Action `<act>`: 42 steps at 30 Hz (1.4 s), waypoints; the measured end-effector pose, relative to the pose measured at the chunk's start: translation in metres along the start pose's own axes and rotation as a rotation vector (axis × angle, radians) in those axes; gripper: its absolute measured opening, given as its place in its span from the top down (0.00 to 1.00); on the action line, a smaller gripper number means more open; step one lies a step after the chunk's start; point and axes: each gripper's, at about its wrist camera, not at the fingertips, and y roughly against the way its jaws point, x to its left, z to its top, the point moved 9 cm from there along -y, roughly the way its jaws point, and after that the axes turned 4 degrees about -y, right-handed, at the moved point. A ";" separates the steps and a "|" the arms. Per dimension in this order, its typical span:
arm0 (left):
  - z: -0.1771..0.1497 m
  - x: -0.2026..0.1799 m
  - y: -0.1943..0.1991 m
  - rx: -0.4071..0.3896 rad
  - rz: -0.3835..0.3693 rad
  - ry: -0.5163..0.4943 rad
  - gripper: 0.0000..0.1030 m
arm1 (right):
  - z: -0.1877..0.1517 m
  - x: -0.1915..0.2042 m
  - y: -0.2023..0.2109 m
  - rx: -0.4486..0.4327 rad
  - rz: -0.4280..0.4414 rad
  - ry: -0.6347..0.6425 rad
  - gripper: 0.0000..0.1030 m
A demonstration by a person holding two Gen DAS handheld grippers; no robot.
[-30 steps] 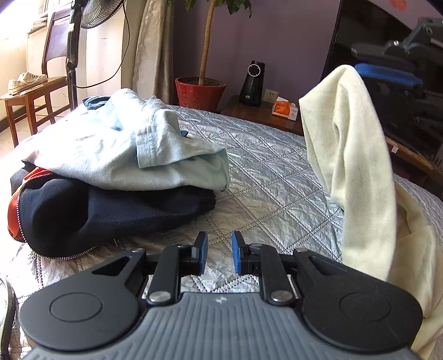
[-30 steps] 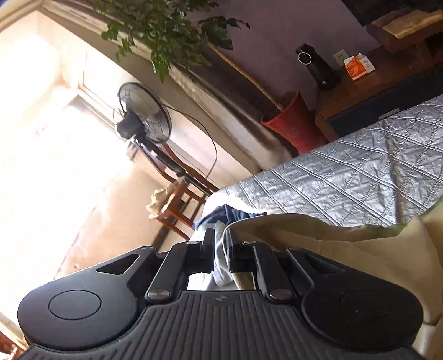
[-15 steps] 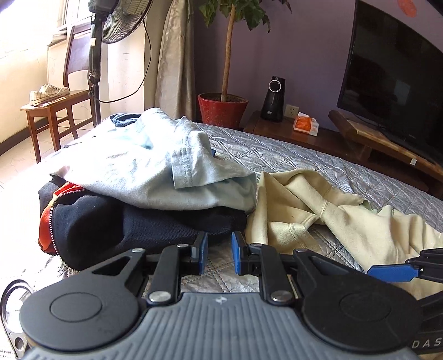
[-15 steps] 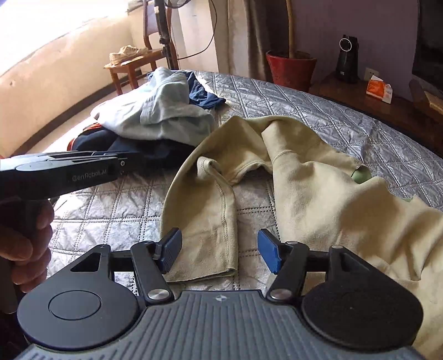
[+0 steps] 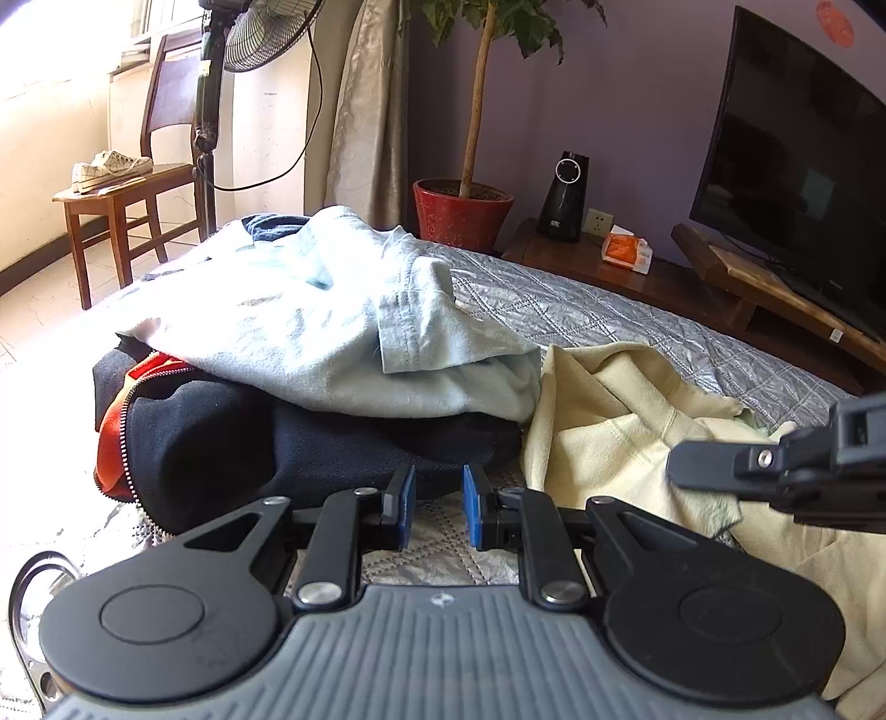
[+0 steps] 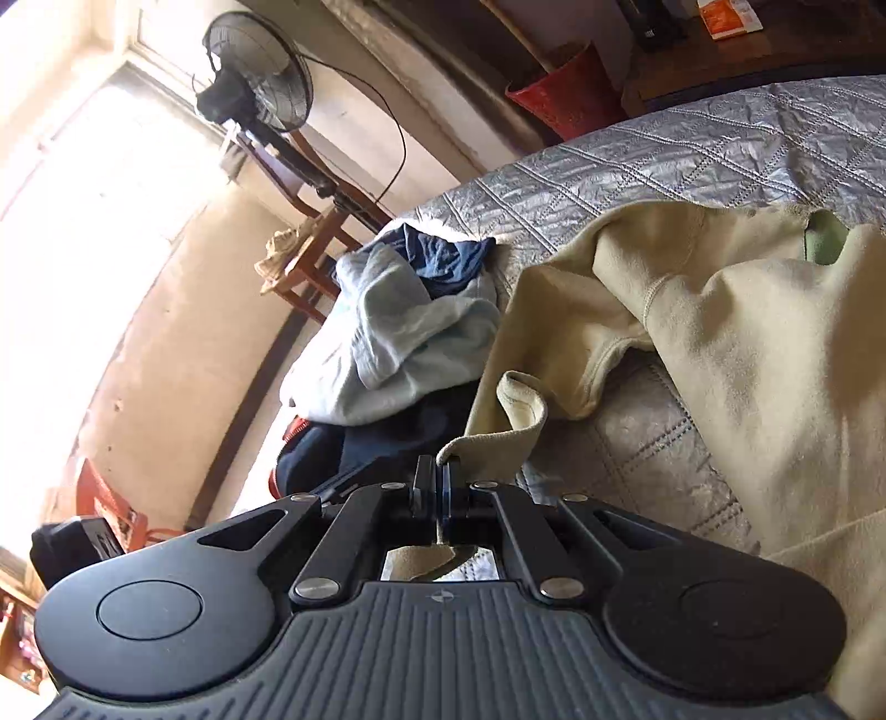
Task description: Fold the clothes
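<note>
Cream fleece, a soft pullover (image 6: 736, 332), lies spread and rumpled across the grey quilted bedspread (image 6: 692, 144), its sleeve cuff (image 6: 512, 410) lifted off the quilt. The right gripper (image 6: 441, 484) is clenched on the edge of that cuff, its jaws pressed together with a strip of fabric passing between them and showing again behind the fingers. The left gripper (image 5: 437, 507) hovers low over the bedspread (image 5: 581, 315), its blue-padded jaws set a small way apart and holding nothing. Just ahead of it sits a heap of other clothes: a pale blue shirt (image 5: 332, 338) draped on top of a dark navy jacket (image 5: 277, 454) with an orange lining and a metal zip. The pullover (image 5: 620, 437) touches the right side of this heap. The right gripper's black body (image 5: 775, 471) pokes in from the right edge, above the cream cloth. Beyond the bed stand a red plant pot (image 5: 462, 213), a standing fan (image 5: 243, 33), a wooden chair (image 5: 127, 188) with white sneakers (image 5: 108, 166) on its seat, and a dark television (image 5: 803, 160) on a low wooden stand.
</note>
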 end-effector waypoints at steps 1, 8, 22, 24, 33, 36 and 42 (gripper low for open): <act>0.001 0.003 0.002 -0.009 0.008 0.008 0.85 | 0.016 0.008 0.003 -0.051 0.047 -0.048 0.98; -0.004 -0.005 0.000 0.020 -0.030 0.008 0.85 | 0.080 0.099 -0.009 -0.143 0.220 -0.031 0.97; -0.019 -0.037 -0.004 0.084 -0.145 -0.041 0.85 | 0.017 -0.028 0.151 -0.269 -0.492 0.275 0.46; -0.020 -0.042 -0.004 0.086 -0.151 -0.050 0.85 | 0.007 -0.077 0.189 -0.289 -0.687 0.258 0.54; -0.027 -0.065 -0.010 0.100 -0.155 -0.090 0.85 | -0.083 -0.070 0.143 -0.004 -0.712 0.822 0.28; -0.030 -0.073 -0.012 0.107 -0.160 -0.100 0.85 | -0.110 -0.056 0.114 0.106 -0.681 0.976 0.29; -0.034 -0.084 -0.014 0.112 -0.170 -0.118 0.85 | -0.122 -0.063 0.095 0.152 -0.803 1.176 0.66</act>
